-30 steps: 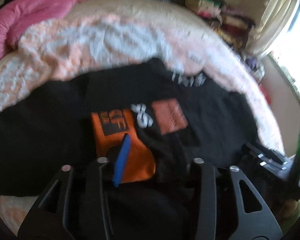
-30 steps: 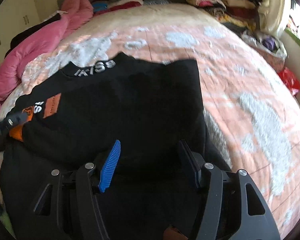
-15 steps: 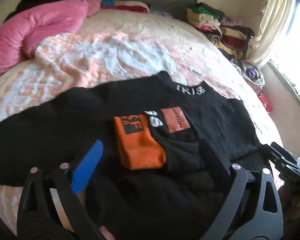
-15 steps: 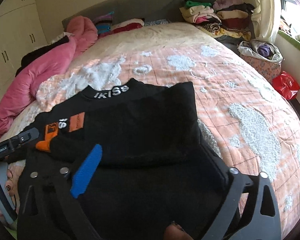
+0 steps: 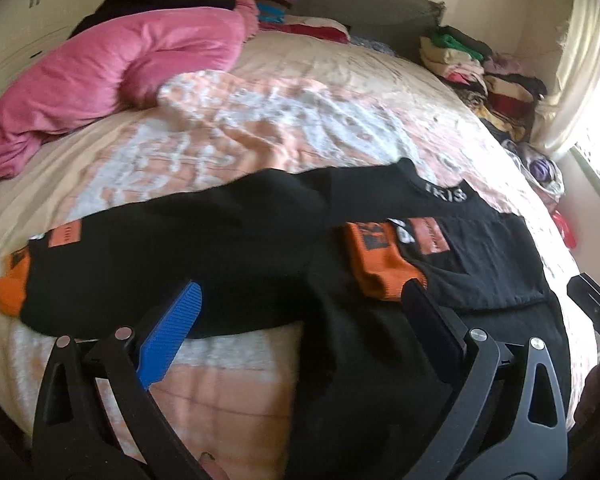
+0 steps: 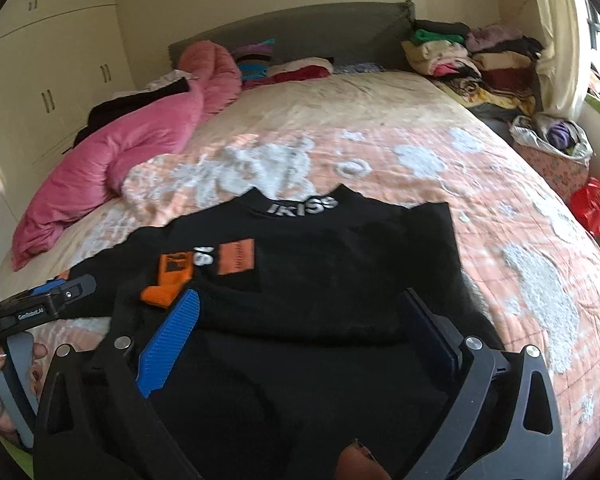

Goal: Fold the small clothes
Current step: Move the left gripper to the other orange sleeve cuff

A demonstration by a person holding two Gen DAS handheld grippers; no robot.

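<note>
Left gripper [image 5: 300, 300]: your jaws now gape wide and empty; a second ago they pinched the orange cuff [image 5: 384, 276].
Right gripper [image 6: 300, 308]: also spread, clear of cloth.
Black sweater [image 6: 320, 264]: lies on the bed [image 6: 380, 120], right sleeve folded across its chest.

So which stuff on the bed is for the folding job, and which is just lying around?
For the job:
- black sweater
- left claw, open
- right claw, open

Just lying about:
- pink duvet
- stacked clothes
- red bag
- bedspread

Black sweater [image 6: 320, 280] (orange cuffs) lies flat, one sleeve folded in.
</note>
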